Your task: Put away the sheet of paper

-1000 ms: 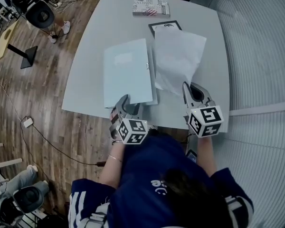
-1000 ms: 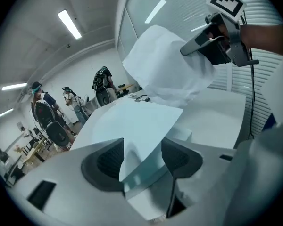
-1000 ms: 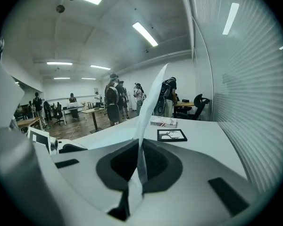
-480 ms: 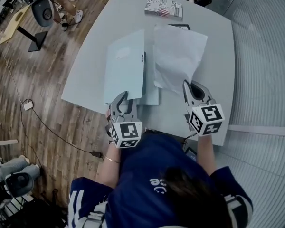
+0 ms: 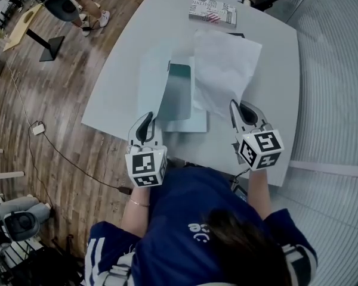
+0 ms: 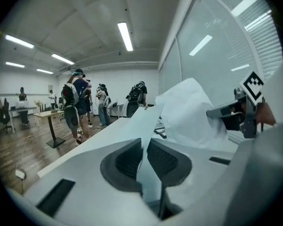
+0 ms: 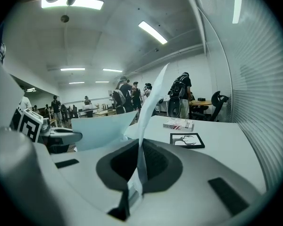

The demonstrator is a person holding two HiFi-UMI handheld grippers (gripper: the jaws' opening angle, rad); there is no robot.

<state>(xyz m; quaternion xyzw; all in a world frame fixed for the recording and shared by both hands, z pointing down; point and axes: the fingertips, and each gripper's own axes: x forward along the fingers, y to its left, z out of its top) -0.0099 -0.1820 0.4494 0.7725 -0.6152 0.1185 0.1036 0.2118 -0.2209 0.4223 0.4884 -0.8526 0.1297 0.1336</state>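
Left gripper [image 6: 144, 145]: its jaws had just been closing and stood nearly together, the pads pinching the near edge of the folder cover [image 5: 154, 79]. The cover was raised off the pale blue folder [image 5: 191, 123], which lay on the table [image 5: 128, 52]. A darker teal inner face [image 5: 179, 91] was exposed under the raised cover.

Right gripper [image 7: 140, 149]: its jaws were fully closed on the near corner of the sheet of paper [image 5: 224, 70]. In the right gripper view the sheet rose edge-on from between the pads.

Head view: the sheet was white and creased. It sat just beside the folder at the folder's 3 o'clock and reached from the right gripper toward 11 o'clock. It was outside the folder.

A black-framed picture [image 7: 187, 140] lay at the sheet's 12 o'clock, partly covered by it. It showed a dark tree-like drawing.

A book [image 5: 213, 11] with a red-and-white printed cover lay at the table's 12 o'clock, near the far edge. Its title was too small to read.

Each gripper carried a cube with black-and-white square markers.
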